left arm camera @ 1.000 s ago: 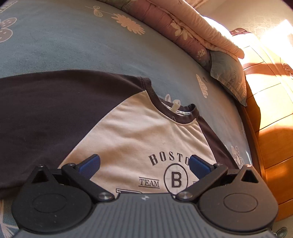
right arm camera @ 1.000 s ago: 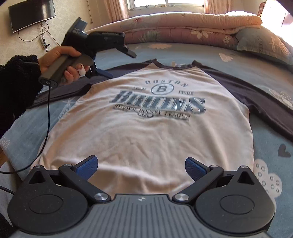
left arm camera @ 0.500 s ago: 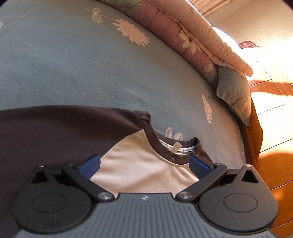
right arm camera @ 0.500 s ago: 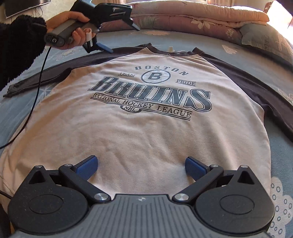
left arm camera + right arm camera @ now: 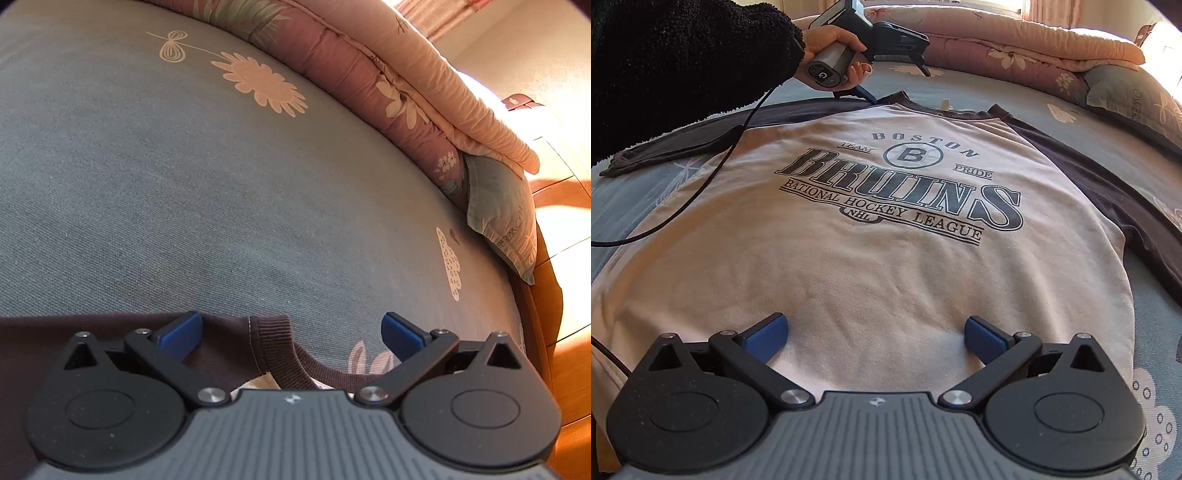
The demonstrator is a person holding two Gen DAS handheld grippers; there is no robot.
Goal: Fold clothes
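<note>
Right wrist: one shirt (image 5: 886, 258), two hand-held grippers, both open.

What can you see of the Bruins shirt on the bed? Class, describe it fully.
The shirt lies flat, front up, on the blue-grey bedsheet. Its body is pale pinkish knit printed "Boston Bruins National Hockey League"; the long sleeves and ribbed collar are dark brown, sleeves spread sideways. The open left gripper is at the collar's shoulder side; the open right gripper hovers by the hem.
</note>
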